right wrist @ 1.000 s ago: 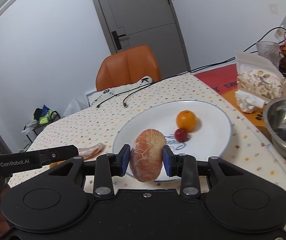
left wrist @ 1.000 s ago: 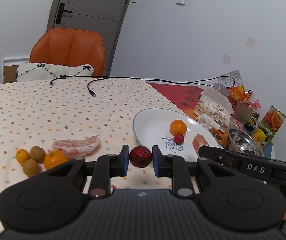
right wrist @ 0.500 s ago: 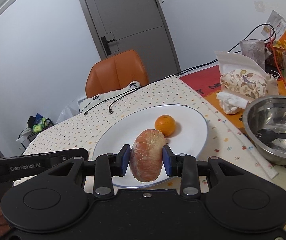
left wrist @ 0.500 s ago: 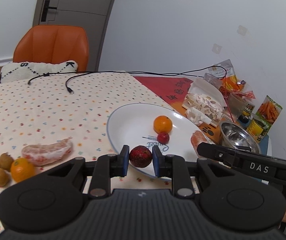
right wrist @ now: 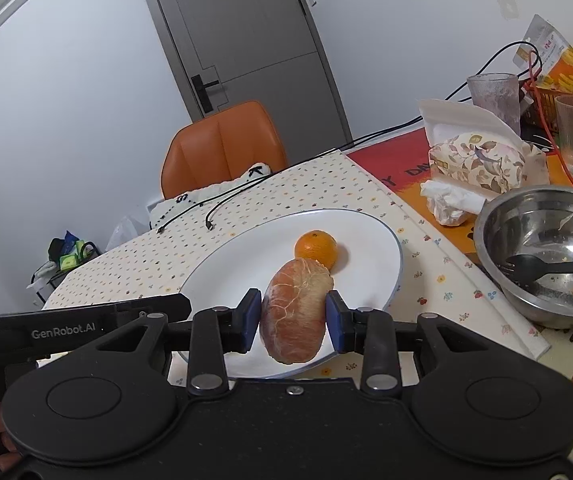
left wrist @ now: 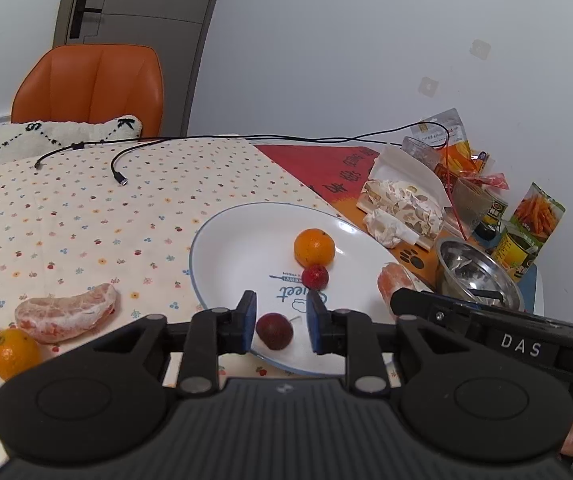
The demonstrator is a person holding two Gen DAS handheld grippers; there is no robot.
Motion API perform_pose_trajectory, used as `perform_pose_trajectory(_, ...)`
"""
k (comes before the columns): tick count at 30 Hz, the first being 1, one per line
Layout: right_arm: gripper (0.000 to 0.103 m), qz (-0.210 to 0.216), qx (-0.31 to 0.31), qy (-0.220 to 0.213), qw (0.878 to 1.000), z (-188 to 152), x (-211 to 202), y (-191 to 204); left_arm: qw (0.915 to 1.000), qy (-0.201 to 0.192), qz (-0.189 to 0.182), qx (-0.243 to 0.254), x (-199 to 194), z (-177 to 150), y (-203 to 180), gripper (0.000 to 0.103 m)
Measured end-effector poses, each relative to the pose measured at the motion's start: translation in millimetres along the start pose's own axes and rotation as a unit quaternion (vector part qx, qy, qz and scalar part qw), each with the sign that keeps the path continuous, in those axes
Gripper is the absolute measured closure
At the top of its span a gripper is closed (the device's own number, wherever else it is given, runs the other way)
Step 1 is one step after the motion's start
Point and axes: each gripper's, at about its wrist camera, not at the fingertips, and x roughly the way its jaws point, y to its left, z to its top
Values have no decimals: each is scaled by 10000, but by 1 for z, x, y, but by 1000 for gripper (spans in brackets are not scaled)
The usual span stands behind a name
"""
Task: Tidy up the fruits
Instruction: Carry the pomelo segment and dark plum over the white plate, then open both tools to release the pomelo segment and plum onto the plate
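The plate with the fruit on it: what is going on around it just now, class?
A person holds a gripper in each hand and is gathering fruit onto the white plate. The left gripper stands open around a dark red fruit that lies at the plate's near rim. The right gripper is shut on a peeled pomelo segment above the plate. An orange and a small red fruit already lie there. Another segment, an orange and some brown fruits wait on the tablecloth.

Orange chair (left wrist: 90,88), black cable (left wrist: 134,148), steel bowl (right wrist: 546,248) (black fork (right wrist: 558,266) inside), tissue pack (right wrist: 476,162)
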Motion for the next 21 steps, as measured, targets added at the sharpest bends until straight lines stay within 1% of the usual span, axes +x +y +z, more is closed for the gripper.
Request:
perform_pose_trajectory(2, 70, 0, 0, -1, 10000, 0, 0, 0, 10000, 19, 20, -38, -1, 1, 1, 74)
perform_pose_trajectory(3, 70, 4, 2, -4, 10000, 0, 0, 0, 10000, 30, 43, -55, -2, 1, 2, 72)
perform_pose_trajectory(5, 70, 10, 12, -15, 10000, 0, 1, 0, 9999, 36, 112, -89, -4, 1, 4, 65)
perform_pose_trajectory(7, 70, 16, 11, -29, 10000, 1, 2, 0, 9998, 12, 156, -115, -8, 0, 7, 56)
perform_pose_trajectory(10, 68, -10, 26, -73, 10000, 2, 2, 1, 9997, 1, 201, -171, -15, 0, 11, 47)
perform_pose_trajectory(12, 63, -96, 30, -150, 9998, 2, 0, 3, 9995, -16, 229, -194, -18, 0, 15, 43)
perform_pose_trajectory(15, 48, -43, 1, -210, 9998, 2, -4, 6, 9992, -51, 341, -207, -24, 0, 18, 34)
perform_pose_trajectory(19, 41, 1, -70, -275, 9996, 2, -11, 12, 9986, -148, 453, -219, -33, 0, 20, 23)
perform_pose_trajectory(21, 34, 23, -52, -293, 9996, 2, -14, 14, 9984, -178, 488, -203, -37, -1, 20, 21)
